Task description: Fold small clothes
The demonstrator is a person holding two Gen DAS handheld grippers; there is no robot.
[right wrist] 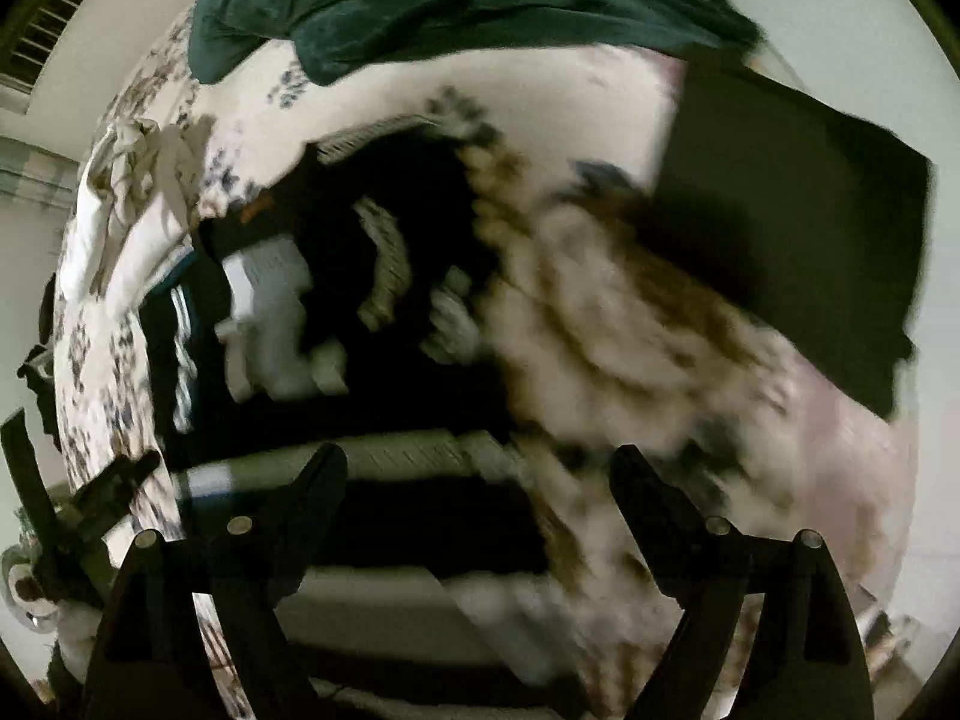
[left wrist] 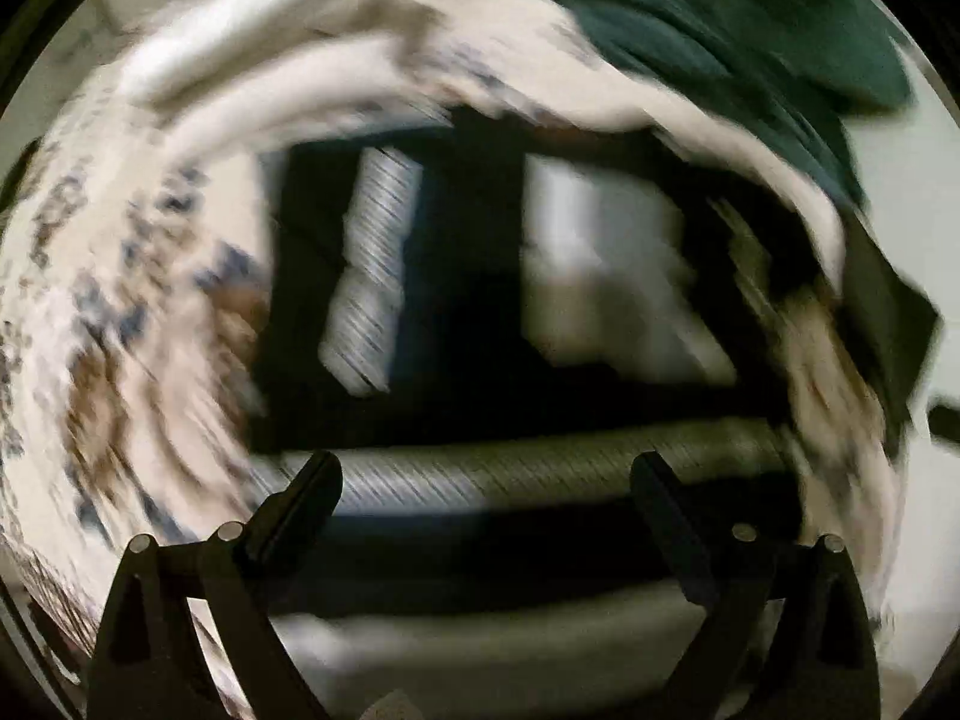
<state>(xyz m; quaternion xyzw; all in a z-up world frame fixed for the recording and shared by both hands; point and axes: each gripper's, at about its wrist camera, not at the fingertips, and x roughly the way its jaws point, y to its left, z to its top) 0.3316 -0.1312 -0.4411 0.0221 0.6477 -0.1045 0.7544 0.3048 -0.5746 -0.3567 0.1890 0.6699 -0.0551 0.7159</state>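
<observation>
Clothes, black with pale ribbed and striped patches (left wrist: 480, 276), lie loosely heaped on the floral bedspread (left wrist: 120, 300), not yet folded as far as the blur shows. Beyond them sits a rumpled green cloth (right wrist: 456, 6). Left tongs (left wrist: 486, 474) and right tongs (right wrist: 480, 468) both gape, holding nothing.

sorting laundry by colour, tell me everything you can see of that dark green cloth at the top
The dark green cloth is soft, plain fabric, rumpled into loose folds, not folded. It lies at the far edge of the floral bedsheet, resting on it, a rounded corner drooping leftward. Neither claw touches it. Blur hides finer detail.
</observation>
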